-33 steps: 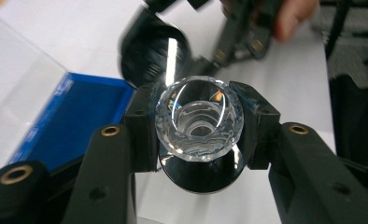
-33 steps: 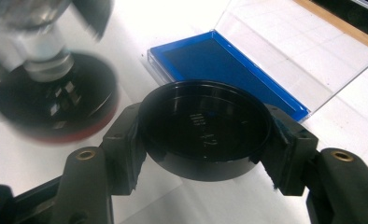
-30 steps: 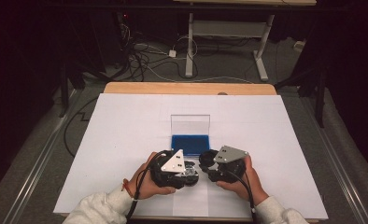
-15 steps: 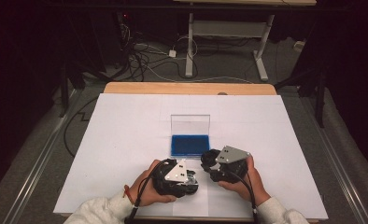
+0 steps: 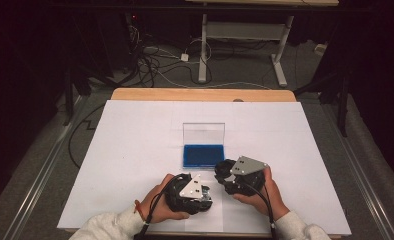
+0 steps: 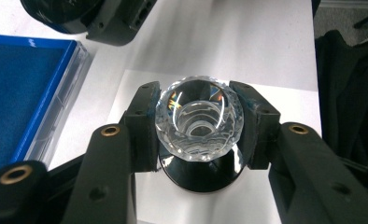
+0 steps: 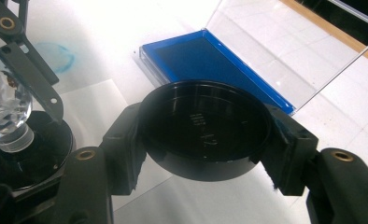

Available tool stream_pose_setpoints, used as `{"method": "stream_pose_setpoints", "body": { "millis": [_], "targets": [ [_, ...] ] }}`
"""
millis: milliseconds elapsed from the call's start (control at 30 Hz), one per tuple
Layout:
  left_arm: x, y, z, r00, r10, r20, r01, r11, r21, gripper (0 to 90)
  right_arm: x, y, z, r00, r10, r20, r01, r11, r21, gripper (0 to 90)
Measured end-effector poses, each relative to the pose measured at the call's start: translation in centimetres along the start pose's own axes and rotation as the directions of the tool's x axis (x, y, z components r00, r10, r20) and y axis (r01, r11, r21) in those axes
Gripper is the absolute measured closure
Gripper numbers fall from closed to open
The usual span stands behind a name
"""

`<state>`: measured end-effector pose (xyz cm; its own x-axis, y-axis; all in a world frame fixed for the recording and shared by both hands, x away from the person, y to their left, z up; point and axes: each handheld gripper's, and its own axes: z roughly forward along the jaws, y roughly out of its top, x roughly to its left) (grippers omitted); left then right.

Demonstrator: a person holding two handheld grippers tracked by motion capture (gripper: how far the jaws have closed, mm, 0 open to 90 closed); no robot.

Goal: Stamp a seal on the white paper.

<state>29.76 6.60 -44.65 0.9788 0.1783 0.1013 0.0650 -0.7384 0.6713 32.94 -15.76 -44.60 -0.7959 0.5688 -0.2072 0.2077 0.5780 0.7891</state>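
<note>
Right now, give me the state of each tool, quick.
Left tool: shut on the faceted crystal knob, which sits on a black base.
Right tool: shut on the round black lid.

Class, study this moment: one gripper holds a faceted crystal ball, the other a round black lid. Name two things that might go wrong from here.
1. The left gripper pinches the crystal ball only at its smooth, curved sides; it might slip out and fall onto its black base.
2. The right gripper holds the black lid by its rim, close to the open blue case; a careless swing might knock the case's upright clear cover.
</note>
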Motion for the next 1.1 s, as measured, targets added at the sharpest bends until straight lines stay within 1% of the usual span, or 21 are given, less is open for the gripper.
{"method": "stream_pose_setpoints", "body": {
  "millis": [100, 167, 233, 333, 500, 533, 567, 600, 833, 867, 1100],
  "targets": [
    [-0.1, 0.0, 0.0, 0.9999, 0.007, -0.008, -0.007, 0.9999, 0.011, 54.7, 0.0, 0.0, 0.0, 1.0000, -0.006, 0.000, 0.006, 1.000, -0.001, 38.8],
    [-0.1, -0.1, 0.0, 1.0000, -0.005, -0.006, 0.005, 0.9999, 0.009, 54.7, -0.1, 0.1, 0.0, 1.0000, -0.008, 0.001, 0.008, 1.000, -0.002, 38.8],
    [-0.2, -0.1, -0.1, 1.0000, 0.001, -0.010, -0.001, 0.9998, 0.018, 54.7, -0.1, 0.1, -0.1, 1.0000, -0.009, 0.004, 0.009, 1.000, -0.002, 38.8],
    [-0.1, -0.2, -0.1, 1.0000, -0.005, -0.005, 0.006, 0.9998, 0.016, 54.7, -0.1, 0.1, -0.1, 1.0000, -0.006, 0.007, 0.006, 1.000, -0.003, 38.8],
    [-0.1, -0.1, 0.0, 1.0000, -0.002, -0.005, 0.002, 0.9997, 0.026, 54.7, -0.2, 0.2, -0.3, 0.9997, -0.016, 0.018, 0.016, 1.000, -0.005, 38.8],
    [-0.1, -0.1, 0.0, 1.0000, 0.004, -0.006, -0.004, 0.9995, 0.031, 54.7, -0.3, 0.3, -0.5, 0.9997, -0.016, 0.019, 0.016, 1.000, -0.008, 38.8],
    [-0.1, -0.1, 0.0, 1.0000, 0.003, -0.006, -0.003, 0.9996, 0.029, 54.7, -0.4, 0.3, -0.6, 0.9997, -0.014, 0.021, 0.015, 1.000, -0.013, 38.8],
    [-0.1, -0.2, 0.0, 1.0000, -0.007, -0.004, 0.007, 0.9998, 0.020, 54.7, -0.5, 0.3, -0.7, 0.9997, -0.009, 0.023, 0.009, 1.000, -0.016, 38.8],
    [0.0, -0.2, 0.0, 1.0000, -0.009, 0.000, 0.008, 0.9997, 0.021, 54.7, -1.0, 0.1, -1.2, 0.9994, -0.003, 0.036, 0.004, 1.000, -0.024, 38.8],
    [0.0, -0.2, 0.0, 1.0000, -0.009, 0.000, 0.009, 0.9997, 0.023, 54.6, -1.0, 0.1, -1.3, 0.9994, 0.003, 0.036, -0.002, 1.000, -0.026, 38.8],
    [0.0, -0.2, 0.0, 0.9999, -0.013, 0.006, 0.013, 0.9995, 0.027, 54.6, -1.1, 0.0, -1.5, 0.9993, -0.002, 0.038, 0.003, 1.000, -0.026, 38.8]
  ]
}}
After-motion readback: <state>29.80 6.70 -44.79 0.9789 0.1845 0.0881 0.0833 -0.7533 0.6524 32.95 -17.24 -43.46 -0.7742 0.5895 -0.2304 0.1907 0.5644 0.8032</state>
